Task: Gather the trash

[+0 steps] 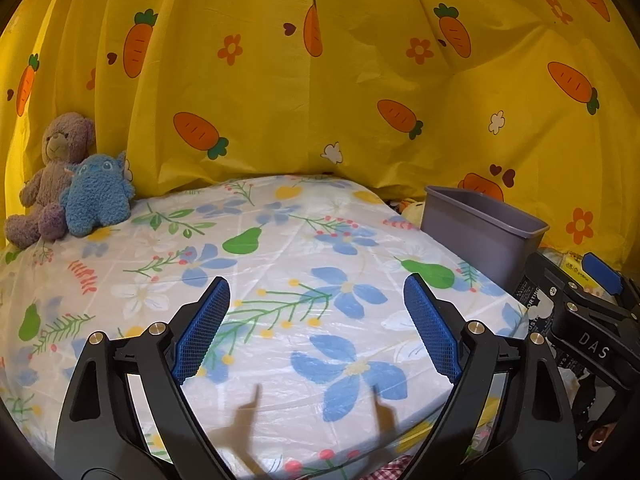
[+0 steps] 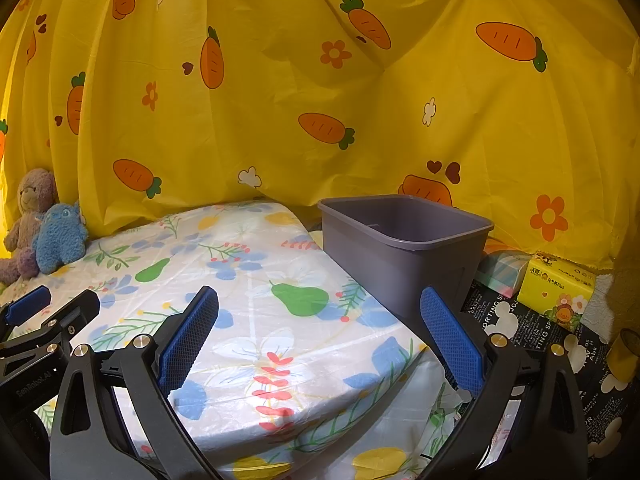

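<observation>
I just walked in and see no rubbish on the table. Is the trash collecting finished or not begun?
Hard to say. Done: the flowered tablecloth shows no litter, only a teddy bear and a blue plush toy. In hand: nothing; the left gripper and right gripper both stand open and empty. Left: the grey bin shows nothing in the part of its inside that is visible.

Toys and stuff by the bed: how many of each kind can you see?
Plush toys: 2, a bear and a blue one
Bins: 1, grey
Tissue packs: 1, yellow
Tape rolls: 1, yellow
Claws: 2, left and right, both open and empty
Total: 7
</observation>
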Tool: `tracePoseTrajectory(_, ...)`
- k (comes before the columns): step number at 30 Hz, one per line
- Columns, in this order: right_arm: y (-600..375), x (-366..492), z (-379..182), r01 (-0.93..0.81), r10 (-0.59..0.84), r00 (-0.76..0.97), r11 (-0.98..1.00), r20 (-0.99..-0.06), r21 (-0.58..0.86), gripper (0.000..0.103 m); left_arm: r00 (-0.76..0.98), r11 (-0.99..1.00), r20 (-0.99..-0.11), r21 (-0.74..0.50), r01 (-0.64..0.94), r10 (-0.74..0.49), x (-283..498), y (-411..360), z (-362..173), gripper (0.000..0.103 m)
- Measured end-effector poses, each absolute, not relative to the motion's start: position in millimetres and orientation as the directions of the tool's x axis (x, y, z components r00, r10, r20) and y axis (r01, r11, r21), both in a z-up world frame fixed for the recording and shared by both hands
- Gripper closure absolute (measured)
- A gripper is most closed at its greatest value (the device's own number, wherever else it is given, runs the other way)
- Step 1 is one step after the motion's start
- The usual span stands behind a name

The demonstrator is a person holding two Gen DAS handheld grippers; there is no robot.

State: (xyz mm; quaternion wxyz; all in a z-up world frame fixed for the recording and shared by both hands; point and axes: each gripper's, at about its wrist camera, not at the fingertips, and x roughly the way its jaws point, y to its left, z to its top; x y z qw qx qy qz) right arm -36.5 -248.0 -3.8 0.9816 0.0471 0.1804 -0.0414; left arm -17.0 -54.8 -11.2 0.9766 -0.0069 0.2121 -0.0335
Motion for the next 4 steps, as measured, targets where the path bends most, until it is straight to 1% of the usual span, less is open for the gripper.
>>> tracePoseTrajectory(4, -249.0, -37.3, -4.0, 0.098, -0.064, 0.931, 0.992, -0.359, 0.078, 0.006, 0.904, 0.998, -0.423, -0.045, 0.048, -0.063, -15.9, -50.8, -11.5, 0.013)
